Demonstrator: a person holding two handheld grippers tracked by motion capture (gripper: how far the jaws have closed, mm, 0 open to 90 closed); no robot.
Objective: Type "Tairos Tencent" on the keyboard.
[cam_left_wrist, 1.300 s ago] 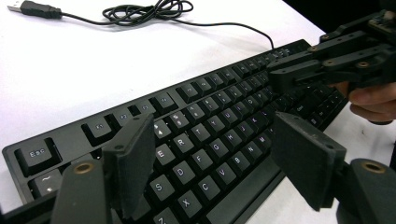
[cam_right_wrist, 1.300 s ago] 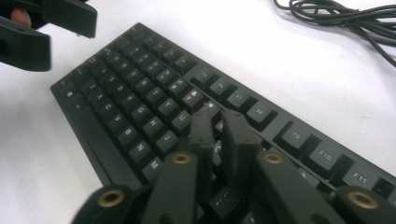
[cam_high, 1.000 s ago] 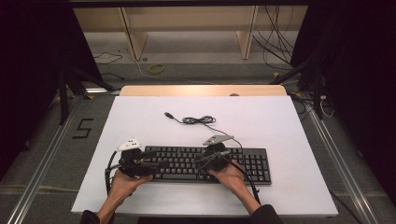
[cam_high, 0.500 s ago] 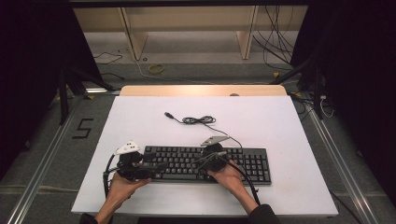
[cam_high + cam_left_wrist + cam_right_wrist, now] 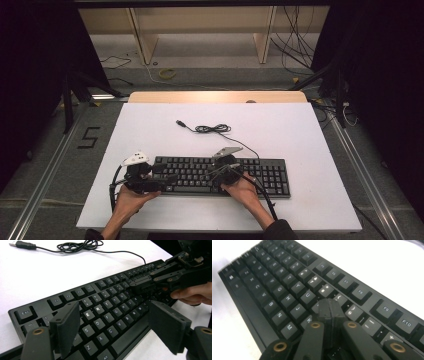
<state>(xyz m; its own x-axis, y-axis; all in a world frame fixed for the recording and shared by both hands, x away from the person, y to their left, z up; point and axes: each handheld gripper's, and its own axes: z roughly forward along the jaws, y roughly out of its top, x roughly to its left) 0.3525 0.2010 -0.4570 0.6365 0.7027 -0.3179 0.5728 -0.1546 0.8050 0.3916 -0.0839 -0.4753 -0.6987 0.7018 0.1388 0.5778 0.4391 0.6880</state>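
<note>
A black keyboard (image 5: 260, 172) lies across the near half of the white table, its coiled cable and USB plug (image 5: 210, 129) stretched out behind it. My left gripper (image 5: 167, 181) is at the keyboard's left end. In the left gripper view it (image 5: 113, 307) stands open, its jaws wide apart over the letter keys (image 5: 97, 308), nothing between them. My right gripper (image 5: 212, 175) is shut over the middle of the keyboard. In the right gripper view its closed tip (image 5: 328, 306) rests low at the keys near K (image 5: 308, 320). The left gripper view shows that tip (image 5: 136, 285) down on the key rows.
The white table top (image 5: 300, 130) stretches behind and to the right of the keyboard, with a wooden strip (image 5: 215, 96) along its far edge. Cables (image 5: 295, 45) and a shelf frame stand on the floor beyond. A person's hands (image 5: 245, 192) hold both grippers at the near edge.
</note>
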